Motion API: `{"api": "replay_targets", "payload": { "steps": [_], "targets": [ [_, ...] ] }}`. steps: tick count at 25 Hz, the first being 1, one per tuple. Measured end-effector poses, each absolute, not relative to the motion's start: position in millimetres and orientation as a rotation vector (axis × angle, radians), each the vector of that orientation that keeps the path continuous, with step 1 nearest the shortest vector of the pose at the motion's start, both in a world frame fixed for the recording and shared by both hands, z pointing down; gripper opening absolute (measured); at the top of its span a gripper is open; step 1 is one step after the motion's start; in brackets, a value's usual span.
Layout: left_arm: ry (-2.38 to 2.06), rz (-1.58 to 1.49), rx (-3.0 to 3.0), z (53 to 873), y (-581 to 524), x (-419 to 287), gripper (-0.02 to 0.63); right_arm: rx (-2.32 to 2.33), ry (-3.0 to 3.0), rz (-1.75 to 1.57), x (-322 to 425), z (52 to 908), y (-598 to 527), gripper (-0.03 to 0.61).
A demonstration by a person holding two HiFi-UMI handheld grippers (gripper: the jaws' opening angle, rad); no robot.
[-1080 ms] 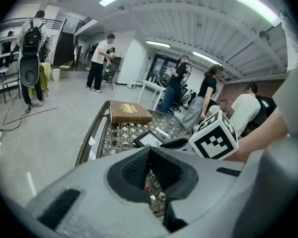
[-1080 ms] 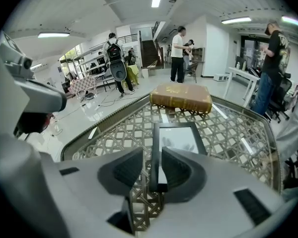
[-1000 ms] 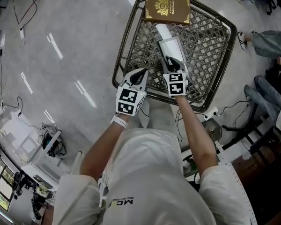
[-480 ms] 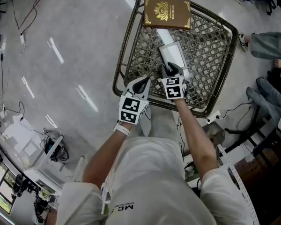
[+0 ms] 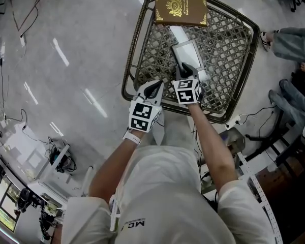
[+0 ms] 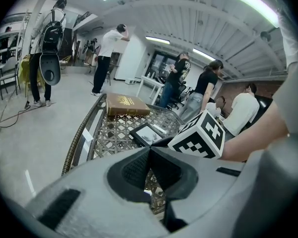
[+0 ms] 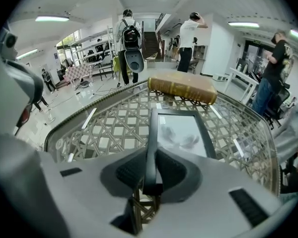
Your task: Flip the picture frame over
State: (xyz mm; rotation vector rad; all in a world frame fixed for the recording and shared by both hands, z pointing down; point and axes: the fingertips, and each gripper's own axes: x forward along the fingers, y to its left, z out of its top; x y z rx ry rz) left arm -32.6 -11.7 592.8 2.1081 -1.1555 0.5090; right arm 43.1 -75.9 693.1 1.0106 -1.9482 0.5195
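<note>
The black picture frame lies face up, glass showing, on the wicker table. My right gripper is at the frame's near end. In the right gripper view the frame runs away from me and its near left edge stands between the pads; my right gripper has just been closing and is shut on that edge. My left gripper hovers over the table's near rim, left of the frame, jaws shut on nothing. In the left gripper view the frame lies beyond my left gripper.
A brown book with gold print lies at the table's far edge, just past the frame. A white strip lies between book and frame. Seated people's legs are at the right; cables trail on the floor by the table's near corner.
The right gripper's jaws have drawn in onto the frame's near edge. Both hands have stayed almost where they were.
</note>
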Motion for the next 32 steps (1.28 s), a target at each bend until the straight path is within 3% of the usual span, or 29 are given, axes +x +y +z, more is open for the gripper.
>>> {"api": "replay_targets", "payload": {
  "steps": [12,32],
  "targets": [
    [-1.164,0.515,2.111,593.2,-4.3,-38.7,0.023,1.013,-2.043,0.714,35.3,686.0,-72.4,0.075],
    [-1.215,0.490,2.111,581.6,-2.4,-43.5,0.023,0.829,-2.323,1.322,2.0,631.7,-41.5,0.076]
  ]
}}
